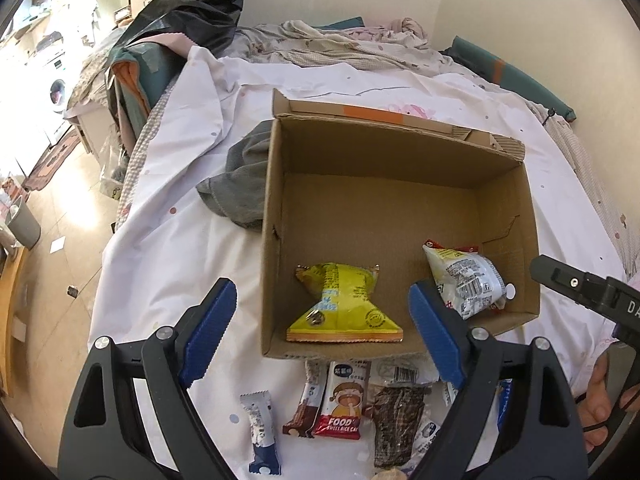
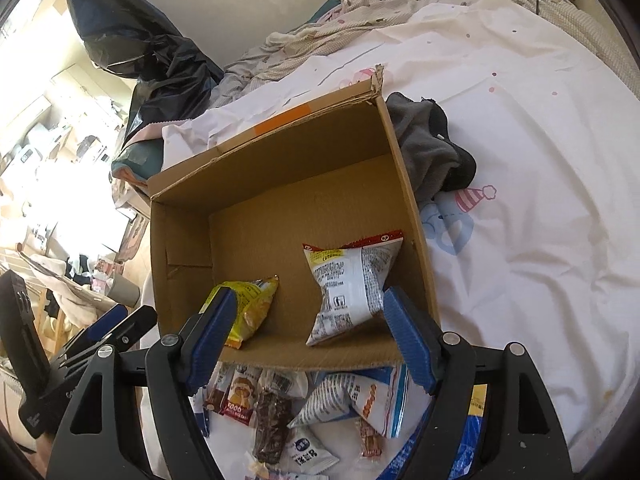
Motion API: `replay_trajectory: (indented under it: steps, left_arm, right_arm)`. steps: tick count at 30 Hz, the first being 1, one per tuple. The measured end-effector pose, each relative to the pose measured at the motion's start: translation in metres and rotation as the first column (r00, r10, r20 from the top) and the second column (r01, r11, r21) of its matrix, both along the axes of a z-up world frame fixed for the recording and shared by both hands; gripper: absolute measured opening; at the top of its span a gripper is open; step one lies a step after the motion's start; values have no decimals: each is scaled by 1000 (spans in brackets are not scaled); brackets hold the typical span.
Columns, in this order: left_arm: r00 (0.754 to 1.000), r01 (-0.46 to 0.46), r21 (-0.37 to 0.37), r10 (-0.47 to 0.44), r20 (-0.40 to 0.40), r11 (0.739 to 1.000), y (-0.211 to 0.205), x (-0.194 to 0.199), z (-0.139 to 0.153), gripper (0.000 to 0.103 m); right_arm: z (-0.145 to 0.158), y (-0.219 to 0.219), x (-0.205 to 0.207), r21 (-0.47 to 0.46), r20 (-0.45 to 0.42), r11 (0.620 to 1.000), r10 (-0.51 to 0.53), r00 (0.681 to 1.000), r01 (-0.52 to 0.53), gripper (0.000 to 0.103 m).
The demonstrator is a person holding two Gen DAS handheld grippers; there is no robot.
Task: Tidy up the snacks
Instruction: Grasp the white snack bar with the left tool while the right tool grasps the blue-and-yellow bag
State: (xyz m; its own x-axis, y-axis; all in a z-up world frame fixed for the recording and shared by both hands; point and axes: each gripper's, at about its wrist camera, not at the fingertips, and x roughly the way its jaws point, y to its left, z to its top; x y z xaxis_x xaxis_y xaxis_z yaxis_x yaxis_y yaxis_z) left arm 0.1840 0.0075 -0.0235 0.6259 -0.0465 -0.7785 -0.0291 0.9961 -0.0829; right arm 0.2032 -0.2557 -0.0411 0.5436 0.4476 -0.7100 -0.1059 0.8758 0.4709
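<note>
- I see both grippers angled down over the near edge of the cardboard box (image 1: 276, 240) on the white bedsheet (image 1: 168, 208).
- Box holds two packets: a yellow snack packet (image 1: 344, 304) near the left wall, a white snack packet (image 2: 352, 280) toward the right wall.
- Loose snacks (image 1: 344, 404) lie on the sheet just outside the near wall.
- Left gripper (image 1: 322, 332): jaws spread wide, nothing between the pads.
- Right gripper (image 2: 308, 340): jaws spread, nothing pinched; white packet lies beyond the tips.
</note>
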Motion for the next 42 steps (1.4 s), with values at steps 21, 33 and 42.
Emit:
replay_trajectory:
  steps: [21,33,42]
  left_arm:
    - [999,-46,-1,46,-24,999,9,-44,-3,86]
    - [969,-199,3,197,-147,980,46,-49,-30,86]
    - [936,-259,1,251,-245,966,62,-40,-51,86]
  right_arm:
    - [12,-13,-48,12,23,1000,-3,1000,3,78]
    - [-63,-86,-50,18,-349,979,-184,919,203,82]
    - [-106,-58,-37,-117,-486,989,-133,864,87,80]
